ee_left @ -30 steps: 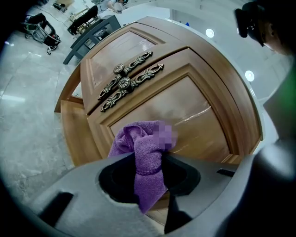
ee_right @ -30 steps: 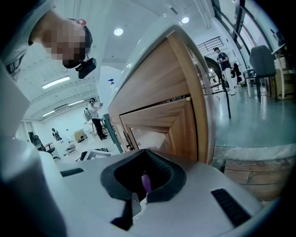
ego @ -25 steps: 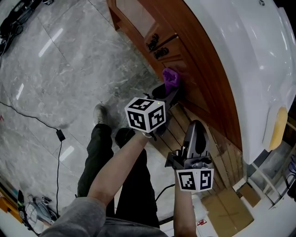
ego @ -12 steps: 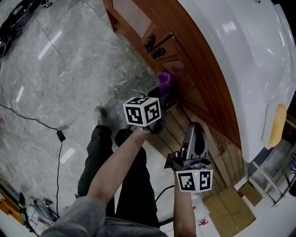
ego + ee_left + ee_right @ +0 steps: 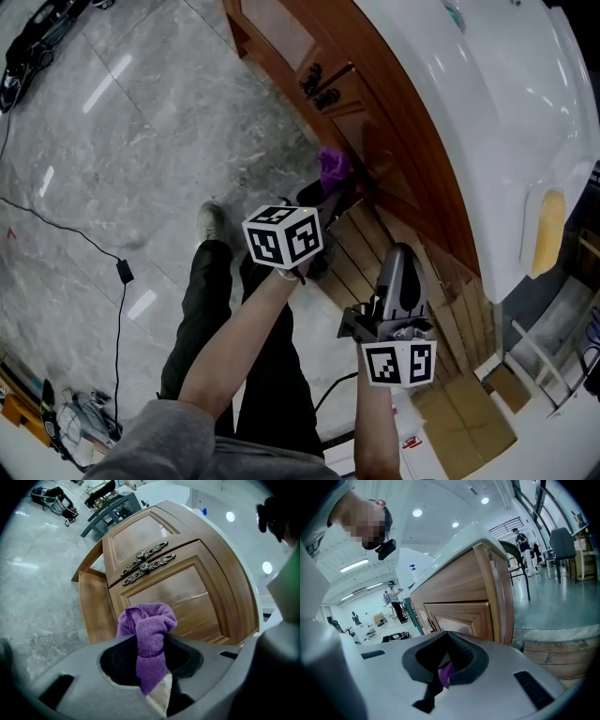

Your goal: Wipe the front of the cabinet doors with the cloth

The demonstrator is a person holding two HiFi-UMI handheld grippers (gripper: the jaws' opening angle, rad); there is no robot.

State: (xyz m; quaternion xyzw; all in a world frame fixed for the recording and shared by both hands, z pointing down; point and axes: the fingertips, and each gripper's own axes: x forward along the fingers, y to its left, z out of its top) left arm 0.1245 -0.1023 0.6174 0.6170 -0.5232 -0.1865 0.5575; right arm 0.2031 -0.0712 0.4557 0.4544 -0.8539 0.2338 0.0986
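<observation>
A purple cloth (image 5: 333, 167) is bunched in my left gripper (image 5: 335, 187), which is shut on it and presses it against the brown wooden cabinet door (image 5: 394, 150), below the ornate metal handles (image 5: 321, 86). In the left gripper view the cloth (image 5: 148, 629) sticks out past the jaws in front of the lower door panel (image 5: 183, 597), with the handles (image 5: 145, 562) above it. My right gripper (image 5: 398, 261) hangs lower right, near the cabinet's end, shut and holding nothing. In the right gripper view, a sliver of purple shows beyond the right gripper (image 5: 443, 674).
A white countertop (image 5: 487, 122) overhangs the cabinet, with a yellow object (image 5: 546, 230) on it. Wooden slats (image 5: 370, 246) lie at the cabinet's foot. A cable with an adapter (image 5: 123, 272) crosses the grey marble floor. A cardboard box (image 5: 464, 424) sits lower right.
The left gripper has slid the cloth a little along the door, away from the handles. The right gripper has stayed put.
</observation>
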